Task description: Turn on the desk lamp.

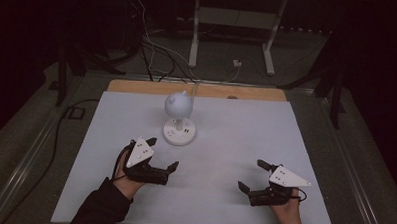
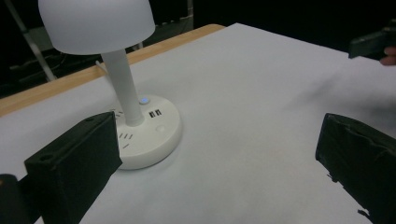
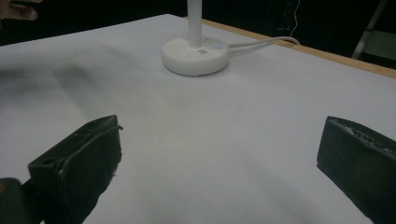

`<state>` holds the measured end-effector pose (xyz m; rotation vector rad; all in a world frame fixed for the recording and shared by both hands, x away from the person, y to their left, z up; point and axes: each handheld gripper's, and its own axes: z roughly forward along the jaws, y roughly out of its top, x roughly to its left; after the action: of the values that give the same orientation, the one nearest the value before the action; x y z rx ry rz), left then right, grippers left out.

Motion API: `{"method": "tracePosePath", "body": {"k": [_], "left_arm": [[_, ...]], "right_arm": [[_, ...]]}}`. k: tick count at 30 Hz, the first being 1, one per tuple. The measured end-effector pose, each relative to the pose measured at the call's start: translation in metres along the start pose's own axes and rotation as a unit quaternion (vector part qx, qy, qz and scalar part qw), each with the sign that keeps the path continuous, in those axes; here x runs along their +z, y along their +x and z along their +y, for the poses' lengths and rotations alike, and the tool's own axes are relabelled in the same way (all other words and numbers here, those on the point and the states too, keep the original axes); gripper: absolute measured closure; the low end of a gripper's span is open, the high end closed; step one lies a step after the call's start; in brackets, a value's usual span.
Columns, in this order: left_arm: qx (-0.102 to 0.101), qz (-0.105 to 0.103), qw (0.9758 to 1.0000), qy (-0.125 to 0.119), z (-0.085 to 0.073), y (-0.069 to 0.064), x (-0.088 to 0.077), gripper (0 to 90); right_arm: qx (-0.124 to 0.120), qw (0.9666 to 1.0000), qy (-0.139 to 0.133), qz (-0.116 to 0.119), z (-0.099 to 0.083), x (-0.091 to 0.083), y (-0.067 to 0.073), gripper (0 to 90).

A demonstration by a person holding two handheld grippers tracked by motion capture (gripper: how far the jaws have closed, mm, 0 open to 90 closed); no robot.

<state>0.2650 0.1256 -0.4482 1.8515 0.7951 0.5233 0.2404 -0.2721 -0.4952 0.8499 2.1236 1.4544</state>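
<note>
While both hands rest low on the counter, the lamp stands untouched toward its far edge.

High view, lamp: the white lamp point(image 1: 179, 119) stands upright on the pale counter point(image 1: 246, 128), round base below, ball-shaped shade above, its cord running off over the wooden far edge.
High view, left tongs: the left tongs point(image 1: 162, 154) lie nearer the person than the lamp and a little to its left, jaws spread wide, holding nothing, close to the base but apart from it.
High view, right tongs: the right tongs point(image 1: 252, 175) sit well to the right of the lamp and nearer the person, jaws likewise spread and empty.

Left gripper view, lamp: the lamp point(image 2: 140, 126) is seen from close by, its base just beyond the left jaw; a lit blue button and two ports show on the base top, details too small in the high view.
Left gripper view, tongs: the jaws stand far apart with bare counter between them.

Right gripper view, lamp: the lamp point(image 3: 196, 53) is farther off, its shade cut off by the top edge; the white cord point(image 3: 261, 43) leaves the base toward the wooden edge.
Right gripper view, tongs: jaws wide apart, nothing between them.
</note>
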Motion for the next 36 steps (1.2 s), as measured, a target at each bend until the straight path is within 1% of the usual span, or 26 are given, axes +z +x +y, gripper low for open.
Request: {"method": "tracePosePath", "body": {"k": [2, 4, 5, 7, 10, 11, 14, 16, 20, 21, 23, 28, 30, 32, 33, 36], "left_arm": [[-0.002, 0.008, 1.0, 0.001, 0.0, -0.001, 0.005, 0.3], [-0.004, 0.025, 0.9997, 0.001, 0.0, -0.003, 0.009, 0.4], [-0.007, 0.028, 0.9996, -0.002, 0.0, -0.004, 0.011, 0.4], [-0.013, 0.044, 0.999, -0.005, 0.0, -0.005, 0.015, 0.3], [-0.022, 0.057, 0.9981, -0.004, 0.001, -0.005, 0.021, 0.3], [-0.025, 0.057, 0.9981, 0.0, 0.002, -0.004, 0.023, 0.4], [-0.047, 0.05, 0.9976, 0.011, 0.004, -0.004, 0.03, 0.4], [-0.046, 0.06, 0.997, 0.017, 0.005, -0.006, 0.034, 0.4], [-0.055, 0.067, 0.9959, 0.025, 0.007, -0.009, 0.043, 0.3], [-0.057, 0.073, 0.9954, 0.025, 0.007, -0.01, 0.045, 0.3], [-0.063, 0.073, 0.995, 0.026, 0.008, -0.01, 0.048, 0.3], [-0.06, 0.078, 0.9948, 0.027, 0.009, -0.013, 0.058, 0.3], [-0.056, 0.08, 0.9948, 0.03, 0.009, -0.014, 0.062, 0.3], [-0.058, 0.081, 0.9945, 0.033, 0.01, -0.013, 0.066, 0.3], [-0.059, 0.087, 0.9939, 0.033, 0.01, -0.013, 0.068, 0.4], [-0.066, 0.095, 0.9927, 0.034, 0.012, -0.013, 0.074, 0.4]], "right_arm": [[0.0, 1.0, -0.001, 0.001, 0.0, 0.0, 0.0, 0.0], [0.001, 1.0, -0.001, 0.001, 0.0, 0.0, -0.001, 0.0], [0.002, 1.0, -0.001, 0.001, 0.0, 0.0, -0.001, 0.0], [0.002, 1.0, -0.002, 0.001, 0.0, -0.001, -0.001, 0.0], [0.003, 1.0, -0.002, 0.001, 0.0, -0.001, -0.001, 0.0], [0.005, 1.0, -0.001, 0.001, 0.0, -0.001, -0.001, 0.0], [0.002, 1.0, -0.001, 0.001, 0.0, -0.001, -0.001, 0.0], [0.004, 1.0, 0.0, 0.002, 0.0, -0.001, -0.002, 0.0], [0.003, 1.0, 0.0, 0.002, 0.0, -0.001, -0.001, 0.0], [0.005, 1.0, 0.0, 0.003, -0.001, 0.0, -0.002, 0.0], [0.006, 1.0, 0.0, 0.003, -0.001, 0.0, -0.002, 0.0], [0.006, 1.0, -0.002, 0.003, 0.0, -0.001, -0.002, 0.0], [0.006, 1.0, -0.001, 0.003, 0.0, -0.001, -0.002, 0.0], [0.004, 1.0, -0.002, 0.004, 0.0, -0.001, -0.002, 0.0], [0.005, 1.0, -0.003, 0.004, 0.0, -0.001, -0.002, 0.0], [0.005, 1.0, -0.004, 0.004, 0.0, -0.002, -0.002, 0.0]]}}
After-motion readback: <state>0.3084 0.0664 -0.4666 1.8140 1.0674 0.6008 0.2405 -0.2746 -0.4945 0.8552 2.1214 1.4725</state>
